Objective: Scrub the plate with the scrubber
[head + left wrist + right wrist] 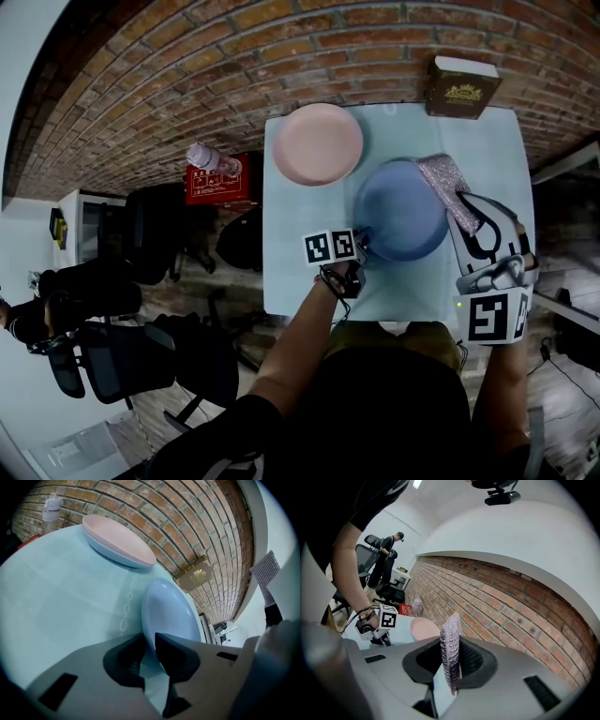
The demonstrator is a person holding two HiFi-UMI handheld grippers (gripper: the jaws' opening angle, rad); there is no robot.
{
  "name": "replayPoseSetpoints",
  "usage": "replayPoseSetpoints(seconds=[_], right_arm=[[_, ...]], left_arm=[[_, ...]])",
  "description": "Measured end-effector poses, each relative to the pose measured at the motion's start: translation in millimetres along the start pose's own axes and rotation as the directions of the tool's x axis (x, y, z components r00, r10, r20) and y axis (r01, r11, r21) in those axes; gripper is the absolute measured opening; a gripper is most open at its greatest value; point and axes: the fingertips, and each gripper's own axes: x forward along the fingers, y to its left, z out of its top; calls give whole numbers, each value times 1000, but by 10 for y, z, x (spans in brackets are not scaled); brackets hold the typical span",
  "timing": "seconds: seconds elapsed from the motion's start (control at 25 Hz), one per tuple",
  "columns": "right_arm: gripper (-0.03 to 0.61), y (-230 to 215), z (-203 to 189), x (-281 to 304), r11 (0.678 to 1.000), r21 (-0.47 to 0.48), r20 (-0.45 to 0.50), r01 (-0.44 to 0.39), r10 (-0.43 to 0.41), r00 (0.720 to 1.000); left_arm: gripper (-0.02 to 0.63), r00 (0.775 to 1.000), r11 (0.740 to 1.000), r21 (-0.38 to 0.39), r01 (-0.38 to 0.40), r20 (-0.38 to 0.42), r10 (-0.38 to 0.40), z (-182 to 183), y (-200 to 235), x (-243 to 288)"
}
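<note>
- Head view: the blue plate lay on the table, just beside the pink plate. The left gripper sat at its near-left rim. The right gripper held the scrubber at the plate's right edge, with its long axis running away from the person.
- Left gripper view: the jaws were nipped onto the blue plate's rim, and the plate stretched straight ahead.
- Right gripper view: the jaws pinched the scrubber, which stood on edge along them. The plate probably lay just to its left.
</note>
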Motion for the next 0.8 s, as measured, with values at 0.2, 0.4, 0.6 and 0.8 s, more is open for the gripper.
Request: replayPoseSetpoints(seconds=[0.2, 0.4, 0.6, 0.8], right_arm=[[91, -54, -39, -10, 1000, 3, -7, 5, -5, 1000], [91, -68, -53, 8, 1000, -8, -7, 2, -2, 1000], [91, -62, 20, 15, 1000, -21, 5, -1, 1, 1000], [91, -80, 190, 0, 1000, -20, 32, 19, -18, 999]], left_arm=[[35, 999, 999, -36, 34, 39, -32, 101, -77, -31], [34, 999, 996, 92, 24, 31, -27, 149, -234, -100], [34, 991, 994, 82, 67, 111, -76, 369, -449, -360], [34, 967, 984, 126, 128, 206, -152, 712, -851, -810]])
